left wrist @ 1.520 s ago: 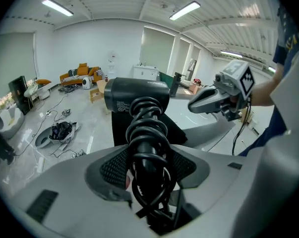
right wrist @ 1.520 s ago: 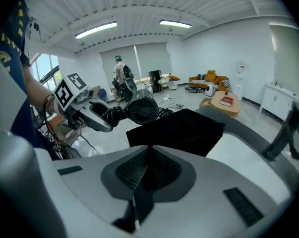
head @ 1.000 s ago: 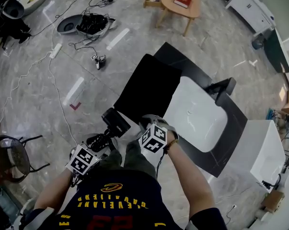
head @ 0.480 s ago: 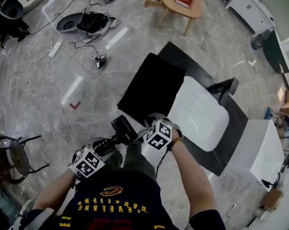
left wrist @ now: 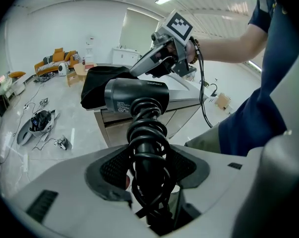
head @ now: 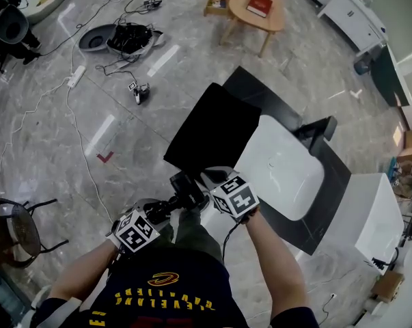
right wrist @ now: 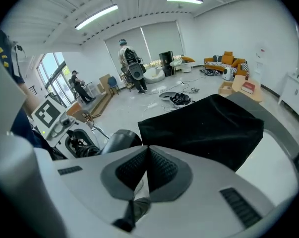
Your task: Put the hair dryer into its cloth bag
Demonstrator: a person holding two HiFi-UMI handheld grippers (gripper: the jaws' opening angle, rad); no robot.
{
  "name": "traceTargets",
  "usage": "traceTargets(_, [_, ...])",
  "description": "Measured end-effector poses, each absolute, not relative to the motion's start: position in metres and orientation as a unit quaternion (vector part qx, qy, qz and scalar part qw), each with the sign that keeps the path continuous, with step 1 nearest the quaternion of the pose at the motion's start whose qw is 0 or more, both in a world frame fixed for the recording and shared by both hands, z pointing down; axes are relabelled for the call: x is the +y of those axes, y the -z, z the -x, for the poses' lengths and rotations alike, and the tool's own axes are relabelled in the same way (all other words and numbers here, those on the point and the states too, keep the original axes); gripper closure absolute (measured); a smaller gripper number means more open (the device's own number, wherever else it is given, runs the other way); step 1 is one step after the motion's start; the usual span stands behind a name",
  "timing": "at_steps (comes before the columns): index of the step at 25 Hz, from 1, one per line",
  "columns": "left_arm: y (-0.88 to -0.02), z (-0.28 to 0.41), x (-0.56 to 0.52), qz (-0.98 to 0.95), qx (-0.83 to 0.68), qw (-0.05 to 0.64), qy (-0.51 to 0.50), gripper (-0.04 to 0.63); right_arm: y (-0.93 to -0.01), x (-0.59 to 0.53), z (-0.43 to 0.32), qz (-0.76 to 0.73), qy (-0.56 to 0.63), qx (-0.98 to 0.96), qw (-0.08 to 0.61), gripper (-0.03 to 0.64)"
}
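Lower handle of hair dryer (left wrist: 137, 95) hidden under cord (left wrist: 147, 128) inside left gripper (left wrist: 148, 158). Barrel print unreadable. Near edge of cloth bag (head: 216, 125) hidden behind right gripper (head: 211, 178).

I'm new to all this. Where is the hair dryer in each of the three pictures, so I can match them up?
Head view: the hair dryer is low in the centre, just in front of the person's hands.
Left gripper view: the hair dryer is dead centre, its cord-wrapped handle in the left claw.
Right gripper view: only its grey rounded body shows, left of centre.
Shared landmark: the black cloth bag.
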State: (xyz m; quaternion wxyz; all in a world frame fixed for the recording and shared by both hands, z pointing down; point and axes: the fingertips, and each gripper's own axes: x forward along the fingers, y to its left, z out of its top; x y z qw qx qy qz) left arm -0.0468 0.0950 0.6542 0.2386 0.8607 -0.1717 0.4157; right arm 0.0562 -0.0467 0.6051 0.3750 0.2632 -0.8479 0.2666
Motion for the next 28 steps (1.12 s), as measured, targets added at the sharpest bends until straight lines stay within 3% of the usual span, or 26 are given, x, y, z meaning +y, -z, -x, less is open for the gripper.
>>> traceTargets(11, [-0.658, 0.036, 0.044, -0.852, -0.223, 0.239, -0.410, 0.359, -0.583, -0.047, -0.047, -0.255, -0.270, -0.863, 0.344, 0.604])
traceTargets(17, [-0.663, 0.019, 0.020, -0.833, -0.258, 0.274, -0.406, 0.359, -0.579, -0.048, -0.049, -0.266, -0.288, -0.861, 0.322, 0.604])
traceTargets(28, [-0.664, -0.015, -0.020, -0.827, -0.292, 0.258, -0.405, 0.359, -0.576, -0.051, -0.053, -0.275, -0.324, -0.860, 0.284, 0.604])
